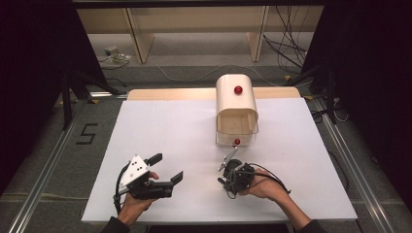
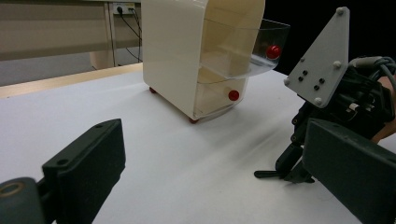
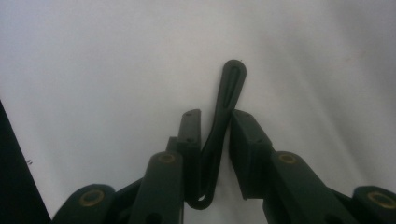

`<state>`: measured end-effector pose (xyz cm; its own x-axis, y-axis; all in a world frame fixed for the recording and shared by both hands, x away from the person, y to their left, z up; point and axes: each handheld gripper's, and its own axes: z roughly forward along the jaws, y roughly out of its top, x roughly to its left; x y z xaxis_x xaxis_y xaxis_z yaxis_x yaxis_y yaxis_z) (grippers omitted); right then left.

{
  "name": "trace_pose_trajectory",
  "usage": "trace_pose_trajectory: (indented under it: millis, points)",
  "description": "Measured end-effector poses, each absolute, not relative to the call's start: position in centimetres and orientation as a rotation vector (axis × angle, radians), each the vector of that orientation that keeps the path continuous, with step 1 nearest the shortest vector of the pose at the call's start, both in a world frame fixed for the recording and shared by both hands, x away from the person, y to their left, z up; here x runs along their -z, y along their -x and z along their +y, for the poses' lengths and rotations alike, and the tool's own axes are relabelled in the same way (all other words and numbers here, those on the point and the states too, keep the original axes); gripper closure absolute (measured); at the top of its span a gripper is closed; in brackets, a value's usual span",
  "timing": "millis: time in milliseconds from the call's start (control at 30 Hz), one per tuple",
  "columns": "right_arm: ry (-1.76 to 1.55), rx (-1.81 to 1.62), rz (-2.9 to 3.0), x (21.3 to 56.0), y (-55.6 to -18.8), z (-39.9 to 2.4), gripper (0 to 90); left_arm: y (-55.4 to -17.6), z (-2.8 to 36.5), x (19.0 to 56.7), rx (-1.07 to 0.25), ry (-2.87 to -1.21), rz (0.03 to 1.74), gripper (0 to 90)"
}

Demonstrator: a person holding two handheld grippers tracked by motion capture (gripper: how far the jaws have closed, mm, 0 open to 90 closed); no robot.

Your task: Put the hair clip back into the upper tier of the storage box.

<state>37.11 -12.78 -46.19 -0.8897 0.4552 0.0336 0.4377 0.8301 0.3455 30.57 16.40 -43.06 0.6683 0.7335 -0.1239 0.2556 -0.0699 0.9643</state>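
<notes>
While the right hand-held gripper (image 3: 215,140) pinches a slim black slotted handle (image 3: 227,105), perhaps a small spoon or scoop, lying low over the white tabletop (image 1: 160,141) just in front of the cream bread-bin-like box (image 1: 236,104), the grip looks narrow and off-centre: the handle runs aslant between the jaws, with its hooked lower end bulging out beside the left one. A lift from here could let it pivot or slip out, since so little of the pads bears on it. The left hand-held gripper (image 1: 168,168) is released, holding nothing, well apart to the left. Swinging the tool towards the box's clear front drawer with the red knob (image 1: 237,141) risks knocking it
</notes>
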Motion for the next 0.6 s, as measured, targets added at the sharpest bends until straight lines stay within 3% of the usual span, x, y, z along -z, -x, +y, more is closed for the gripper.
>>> trace_pose_trajectory:
  millis: [600]
  points:
    - [-0.758,-0.533,2.995,46.12,-36.96,-12.9,74.3,-30.54,16.5,42.96,-0.48,-1.634,0.818,5.7]
